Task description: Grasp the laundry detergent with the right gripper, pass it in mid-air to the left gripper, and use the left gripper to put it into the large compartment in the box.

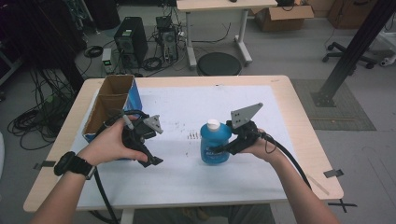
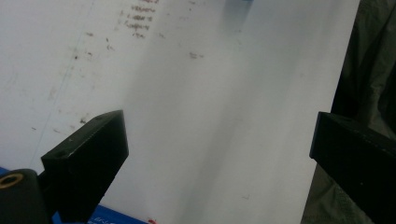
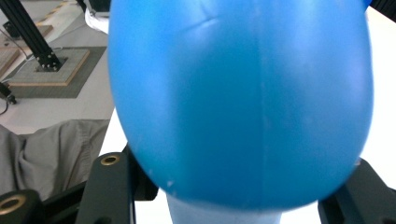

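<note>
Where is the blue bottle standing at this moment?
In the high view, the blue bottle stands upright on the white mat, right of centre, between the jaws of the right gripper, away from the cardboard box.

The high view is evenly and fairly brightly lit from overhead, with soft, short shadows under the hands on the white tabletop [image 1: 187, 177] and a mild bending of straight lines toward the edges. In the right gripper view the blue bottle [image 3: 243, 102] is so near that it is blurred, with a pale sheen. The left gripper view is soft and hazy, its fingers [image 2: 88, 154] dark against the glaring white sheet.
</note>
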{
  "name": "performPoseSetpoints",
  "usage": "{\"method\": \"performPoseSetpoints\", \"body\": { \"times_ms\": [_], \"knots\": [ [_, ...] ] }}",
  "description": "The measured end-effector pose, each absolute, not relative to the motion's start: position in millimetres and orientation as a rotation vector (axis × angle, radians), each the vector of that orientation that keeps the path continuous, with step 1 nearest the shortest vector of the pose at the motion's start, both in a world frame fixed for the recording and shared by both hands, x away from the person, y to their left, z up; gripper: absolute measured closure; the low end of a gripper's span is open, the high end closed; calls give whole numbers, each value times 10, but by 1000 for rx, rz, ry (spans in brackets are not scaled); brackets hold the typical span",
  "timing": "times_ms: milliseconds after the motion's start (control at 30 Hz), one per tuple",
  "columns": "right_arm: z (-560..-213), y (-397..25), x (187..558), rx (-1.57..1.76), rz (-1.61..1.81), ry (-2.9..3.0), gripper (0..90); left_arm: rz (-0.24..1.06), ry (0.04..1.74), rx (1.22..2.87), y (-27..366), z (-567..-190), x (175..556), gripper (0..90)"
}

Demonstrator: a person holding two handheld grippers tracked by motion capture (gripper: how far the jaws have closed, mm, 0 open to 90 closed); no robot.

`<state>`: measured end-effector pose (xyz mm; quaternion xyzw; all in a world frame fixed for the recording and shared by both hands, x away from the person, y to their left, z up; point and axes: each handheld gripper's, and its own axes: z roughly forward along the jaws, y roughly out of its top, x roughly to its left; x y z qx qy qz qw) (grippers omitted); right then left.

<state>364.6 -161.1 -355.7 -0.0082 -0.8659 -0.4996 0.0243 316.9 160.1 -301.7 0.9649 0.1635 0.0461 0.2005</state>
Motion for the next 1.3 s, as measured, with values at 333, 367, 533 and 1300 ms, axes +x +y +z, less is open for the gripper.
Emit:
{"method": "performPoseSetpoints", "body": {
  "times_ms": [333,367,533,1300],
  "knots": [
    [-3005,-1330,3672,87,-1454,-2715,423,195,419,2679,1551,-2595,3158,41],
    [-3005,-1330,3672,87,-1454,-2715,423,195,419,2679,1551,-2595,3158,41],
    [-2879,-1100,3663,139,-1404,-2726,424,221,401,2649,1545,-2308,3132,40],
    [-2861,-456,3556,249,-1325,-2706,425,228,318,2761,1147,-1918,3096,42]
  ]
}}
